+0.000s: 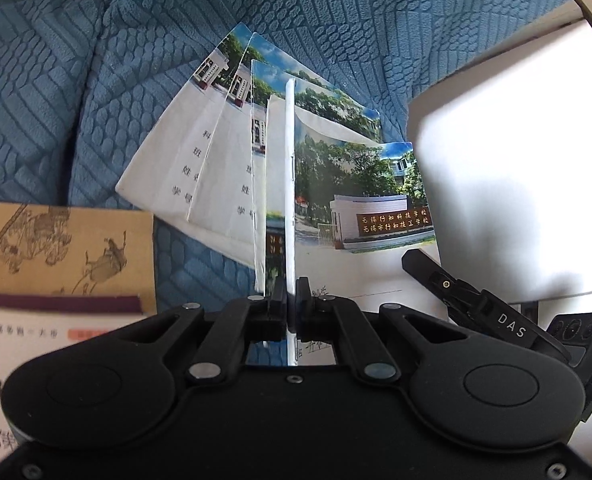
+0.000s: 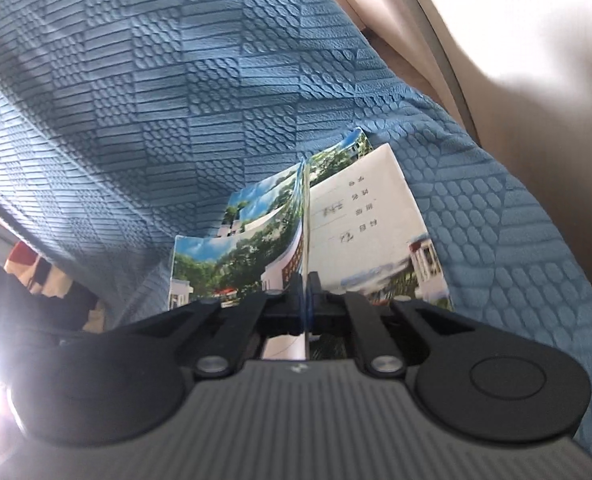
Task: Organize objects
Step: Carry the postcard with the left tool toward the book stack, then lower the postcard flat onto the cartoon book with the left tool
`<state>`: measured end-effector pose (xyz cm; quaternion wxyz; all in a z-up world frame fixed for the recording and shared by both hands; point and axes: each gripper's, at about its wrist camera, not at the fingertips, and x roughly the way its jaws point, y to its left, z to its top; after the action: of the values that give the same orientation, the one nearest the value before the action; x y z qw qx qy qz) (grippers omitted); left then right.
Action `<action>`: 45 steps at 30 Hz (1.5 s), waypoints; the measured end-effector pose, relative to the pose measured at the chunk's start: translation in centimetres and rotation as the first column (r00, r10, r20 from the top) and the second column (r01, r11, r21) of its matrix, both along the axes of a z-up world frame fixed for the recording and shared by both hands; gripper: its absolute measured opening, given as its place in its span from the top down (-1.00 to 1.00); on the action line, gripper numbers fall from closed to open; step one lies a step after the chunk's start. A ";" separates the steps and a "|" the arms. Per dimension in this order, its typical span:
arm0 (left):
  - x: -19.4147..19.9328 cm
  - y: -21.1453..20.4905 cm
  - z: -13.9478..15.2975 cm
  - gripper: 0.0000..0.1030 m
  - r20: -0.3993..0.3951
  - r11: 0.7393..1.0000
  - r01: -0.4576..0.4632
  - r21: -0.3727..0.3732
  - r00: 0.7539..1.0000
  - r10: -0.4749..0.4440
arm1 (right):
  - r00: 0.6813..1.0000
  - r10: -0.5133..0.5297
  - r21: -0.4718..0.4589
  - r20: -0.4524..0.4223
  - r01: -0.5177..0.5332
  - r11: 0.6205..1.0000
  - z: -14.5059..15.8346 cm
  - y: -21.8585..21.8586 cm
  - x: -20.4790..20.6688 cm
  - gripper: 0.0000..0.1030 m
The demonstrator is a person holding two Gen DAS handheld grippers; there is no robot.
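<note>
Currently, booklets (image 1: pixel 231 148) are clamped edgewise by both hand-held grippers.
Left hand-held gripper (image 1: pixel 287 300) and right hand-held gripper (image 2: pixel 306 300) should be kept clenched while edges are aligned.

"DAS" stands in white letters on the right gripper (image 1: pixel 448 280). The photographed gate sign on a notebook cover (image 1: pixel 368 196) reads, probably, 无锡行知科技学校.

Fanned notebooks (image 1: pixel 215 152) cover the middle of the blue sofa cover (image 1: pixel 75 80); a tan book (image 1: pixel 63 256) blocks its near left edge, a white panel (image 1: pixel 516 160) walls the right; the far left lies bare
</note>
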<state>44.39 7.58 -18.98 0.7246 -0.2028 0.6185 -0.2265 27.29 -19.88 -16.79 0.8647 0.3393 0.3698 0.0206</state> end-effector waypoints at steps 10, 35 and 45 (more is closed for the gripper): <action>-6.0 1.3 3.9 0.95 0.135 0.998 0.046 0.052 0.990 -0.053 | 1.000 0.008 -0.045 -0.013 -0.008 0.999 4.3 3.2 -5.2 0.93; -14.0 10.1 9.7 0.93 0.144 0.994 -0.064 -0.085 0.987 0.075 | 0.995 0.076 -0.085 0.069 -0.070 0.994 10.9 10.2 -11.1 0.93; -14.3 14.3 13.0 0.93 0.192 0.990 -0.094 -0.109 0.975 0.114 | 0.984 0.121 -0.102 0.128 -0.109 0.989 14.3 13.9 -11.3 0.93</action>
<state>30.09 21.90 -5.96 0.7824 -0.2472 0.5198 -0.2378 15.99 -5.94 -2.48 0.9000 0.2740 0.3305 0.0759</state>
